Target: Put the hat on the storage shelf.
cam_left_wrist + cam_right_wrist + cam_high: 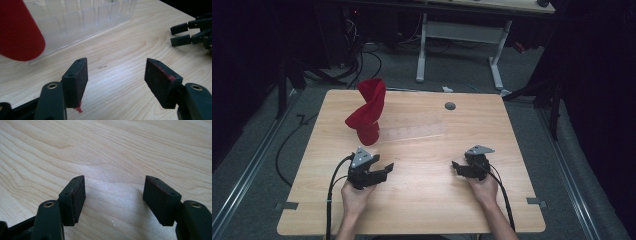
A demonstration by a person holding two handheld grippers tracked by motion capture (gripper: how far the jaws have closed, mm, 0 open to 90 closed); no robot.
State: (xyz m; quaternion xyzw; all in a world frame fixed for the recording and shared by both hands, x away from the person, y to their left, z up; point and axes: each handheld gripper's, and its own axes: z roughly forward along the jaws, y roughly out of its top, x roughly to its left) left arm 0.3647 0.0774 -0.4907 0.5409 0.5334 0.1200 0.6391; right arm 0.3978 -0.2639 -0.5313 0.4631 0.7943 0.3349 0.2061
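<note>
I hold my left gripper [384,169] low over the pale wooden table [422,200] with its jaws spread wide and nothing between them, and my right gripper [457,167] sits well apart to the right, its jaws just as wide and empty. Ahead of the left gripper a twisted red cloth [368,110] stands upright, touching the left end of a clear plastic compartment tray [417,131].

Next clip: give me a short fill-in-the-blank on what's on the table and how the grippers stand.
1. The twisted cloth is ___ in colour.
2. The clear plastic tray lies to the cloth's ___ in the high view.
3. The left gripper and the right gripper both have their jaws ___.

Missing words: red; right; open
</note>
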